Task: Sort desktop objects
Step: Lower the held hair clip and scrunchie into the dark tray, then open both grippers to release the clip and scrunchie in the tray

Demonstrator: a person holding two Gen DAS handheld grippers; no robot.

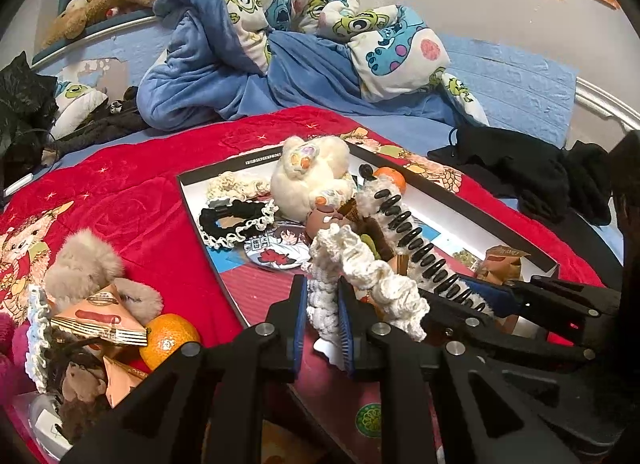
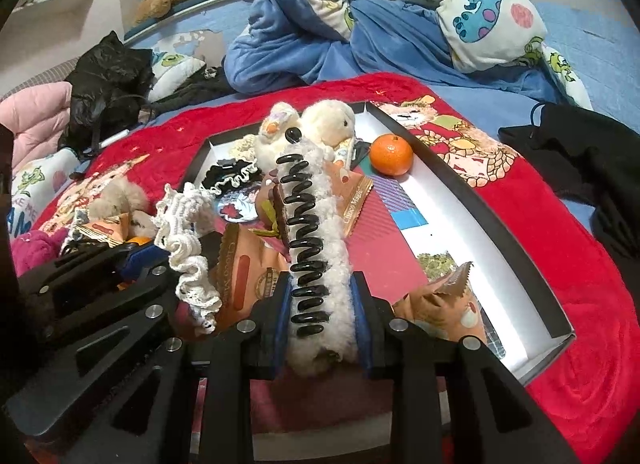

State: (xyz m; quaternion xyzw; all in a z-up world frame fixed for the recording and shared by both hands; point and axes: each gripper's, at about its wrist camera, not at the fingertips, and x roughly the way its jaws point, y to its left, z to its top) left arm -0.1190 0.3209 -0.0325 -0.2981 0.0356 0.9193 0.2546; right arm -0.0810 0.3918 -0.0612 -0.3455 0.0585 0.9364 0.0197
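**Both claws clenched on hair accessories over the shallow box**

The left claw [image 1: 323,318] grips a white crocheted scrunchie [image 1: 360,264] between its 2 blue-padded fingers [image 1: 301,312], and the ruffled band trails up and to the right from the pinch. The right claw [image 2: 320,318] is clamped around the lower end of a long fluffy white hair clip with black teeth [image 2: 316,240], which stands nearly upright between the pads.

Both held things hang above a shallow black-rimmed white box [image 2: 460,200] lying on a red embroidered blanket [image 2: 560,224] spread over the bed. Inside the box sit a cream plush toy [image 1: 308,180], a black scrunchie with white lace trim [image 1: 236,220], a round anime badge [image 1: 280,248], 1 small orange mandarin [image 2: 391,154] near the far right wall, and orange triangular snack packets [image 2: 440,304].

Outside the box, on the blanket to the left, lies a loose heap: a beige furry hair clip [image 1: 88,264], another orange snack packet [image 1: 100,320], a second mandarin [image 1: 168,340] and what looks like a small brown plush, partly hidden under the left claw's frame.

A blue cartoon-print quilt [image 1: 280,24] is bunched up behind the blanket, and black clothing [image 1: 520,176] lies to the right.
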